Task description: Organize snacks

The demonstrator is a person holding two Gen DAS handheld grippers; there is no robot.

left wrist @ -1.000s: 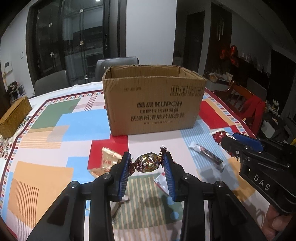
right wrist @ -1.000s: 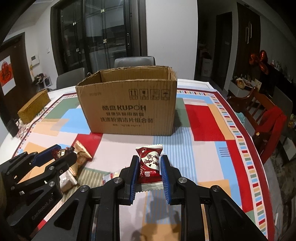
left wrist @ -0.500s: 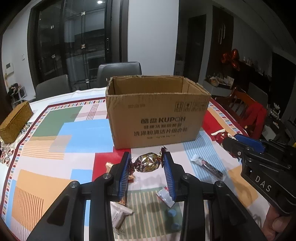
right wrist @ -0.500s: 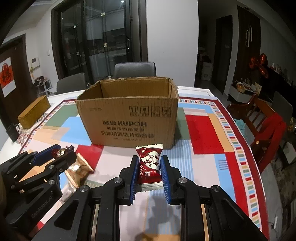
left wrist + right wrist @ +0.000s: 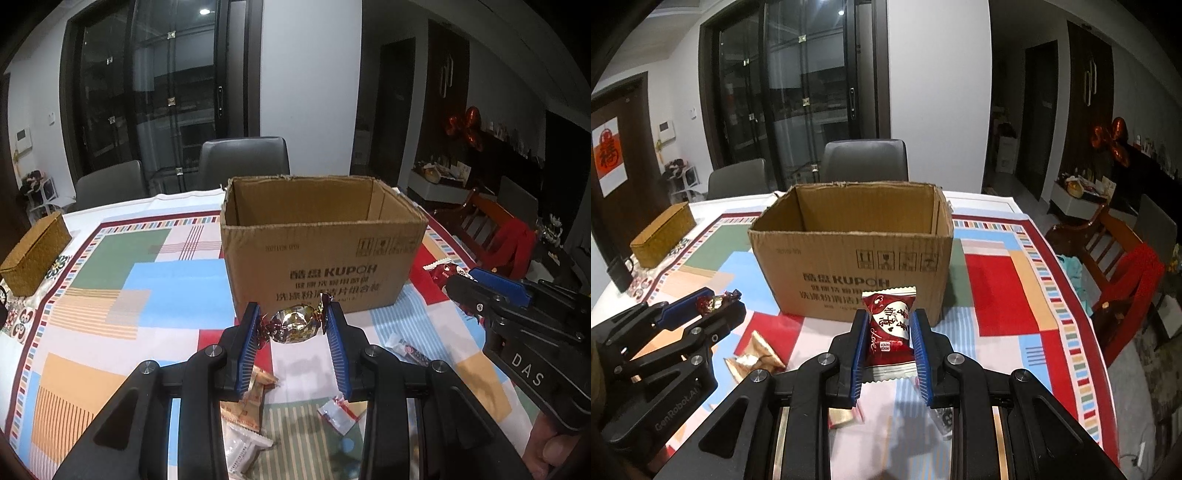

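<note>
You've got both hands loaded here. Your left hand-held gripper is pinching a foil-wrapped candy by its twisted ends, low centre of the left wrist view, and your right hand-held gripper is clamped on a red snack packet, low centre of its own view. The cardboard box sits open-topped in the middle of both frames, straight beyond each load, on the counter with the patchwork cloth.

Looks like the job now is carrying both over the box's near rim and dropping them in. My two cents: get each snack clearly above that front edge before you go forward, or the packet's lower seam will catch on the cardboard. The candy is only held by its wrapper ends, so move it smoothly. Let go only once you're over the box mouth. More loose wrapped snacks are lying on the cloth at the bottom of the frame for afterwards.
</note>
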